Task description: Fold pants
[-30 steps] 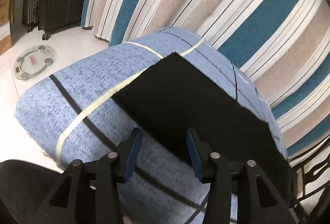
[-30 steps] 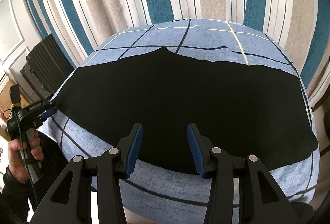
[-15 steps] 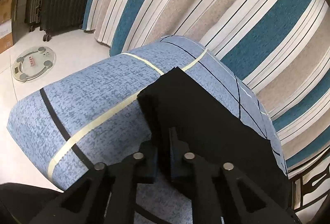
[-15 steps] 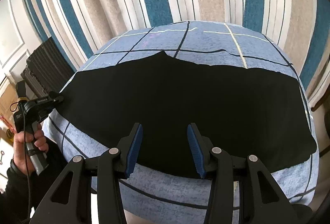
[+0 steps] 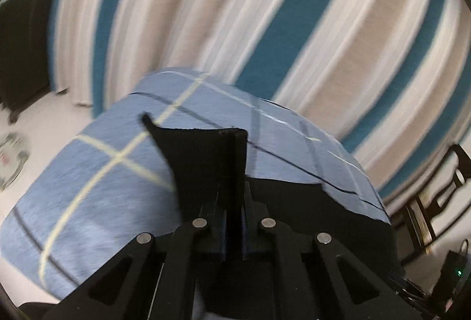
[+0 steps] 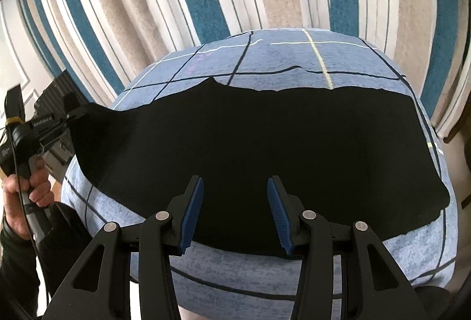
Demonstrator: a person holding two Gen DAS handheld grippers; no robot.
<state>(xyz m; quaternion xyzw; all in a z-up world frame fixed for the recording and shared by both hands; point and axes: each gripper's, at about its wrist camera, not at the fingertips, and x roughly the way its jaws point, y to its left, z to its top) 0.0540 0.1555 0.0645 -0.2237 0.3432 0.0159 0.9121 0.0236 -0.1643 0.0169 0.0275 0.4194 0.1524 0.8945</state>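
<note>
Right wrist view, from its left edge: a hand point(image 6: 26, 187) holds the left gripper point(image 6: 69, 115), whose jaws are clamped on the left end of the black pants point(image 6: 265, 149). That end is lifted off the blue checked table point(image 6: 412, 255) and pulled into a peak. Further right, the pants lie flat across the table, long axis running left to right, the far edge uneven, the right end reaching near the table's right edge. In the foreground the right gripper point(image 6: 235, 214) hovers over the near edge of the pants, jaws apart, nothing between the blue pads point(image 6: 191, 212).

Left wrist view, blurred: the left gripper point(image 5: 234, 227) pinches a standing fold of pants point(image 5: 206, 161) with the jaws almost together. A corner flap juts up to the left of the pinch. To the right the pants trail down onto the table point(image 5: 97, 196), with a striped curtain point(image 5: 294, 25) behind.

Risks, as I judge them: only a thin edge is pinched, so the cloth could slip out if the lift is jerked. The loose corner flap may fold under and leave a crooked end. With the right gripper not holding anything, dragging the left end could slide the whole garment along the table or bunch it instead of laying it over cleanly.
</note>
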